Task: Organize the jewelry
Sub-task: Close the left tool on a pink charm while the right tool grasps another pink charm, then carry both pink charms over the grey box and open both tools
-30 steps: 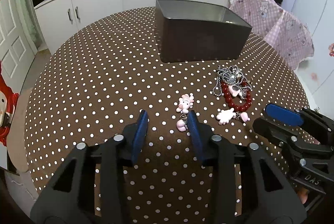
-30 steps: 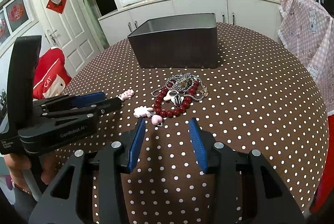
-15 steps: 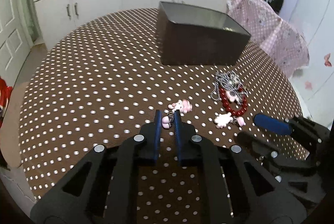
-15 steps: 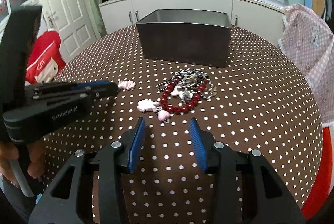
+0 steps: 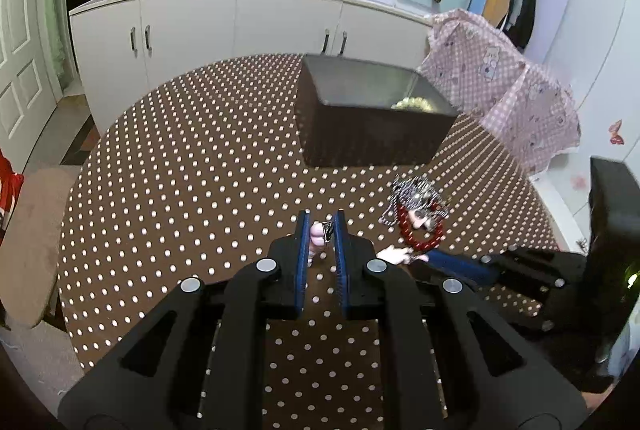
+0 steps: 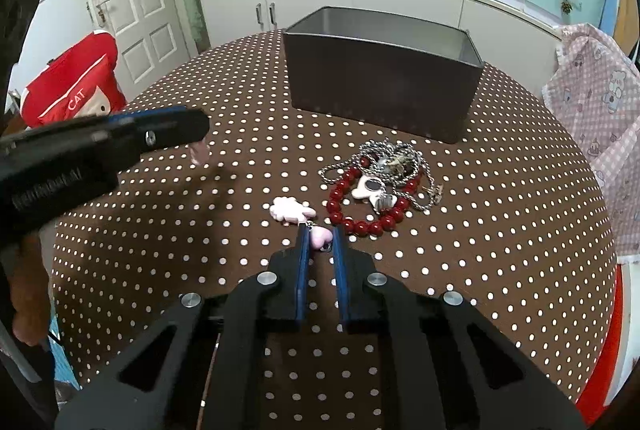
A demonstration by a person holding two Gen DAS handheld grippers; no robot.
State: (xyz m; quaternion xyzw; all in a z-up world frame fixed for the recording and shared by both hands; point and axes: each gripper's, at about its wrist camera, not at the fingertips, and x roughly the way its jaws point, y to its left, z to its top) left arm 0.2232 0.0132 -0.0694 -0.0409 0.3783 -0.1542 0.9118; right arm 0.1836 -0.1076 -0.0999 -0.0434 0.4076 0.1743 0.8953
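My left gripper (image 5: 322, 228) is shut on a small pink charm (image 5: 317, 234) with a metal clasp and holds it above the dotted table; from the right wrist the charm (image 6: 199, 151) hangs below that gripper (image 6: 188, 127). My right gripper (image 6: 320, 236) is low on the table, its jaws closing on a pink heart charm (image 6: 322, 238) that is linked to a pale pink charm (image 6: 289, 209). Just beyond lie a red bead bracelet (image 6: 360, 226), a silver chain (image 6: 384, 155) and a white charm (image 6: 370, 187). The dark box (image 6: 380, 89) stands behind them.
The round table has a brown cloth with white dots (image 5: 192, 189). Pale beads (image 5: 412, 104) lie inside the box (image 5: 376, 133). A pink checked cloth (image 5: 500, 89) hangs at the far right, and white cabinets (image 5: 240, 25) run along the back wall.
The left gripper closed on the pink charm and lifted it off the table. The right gripper slid forward to the pink heart charm and closed around it.
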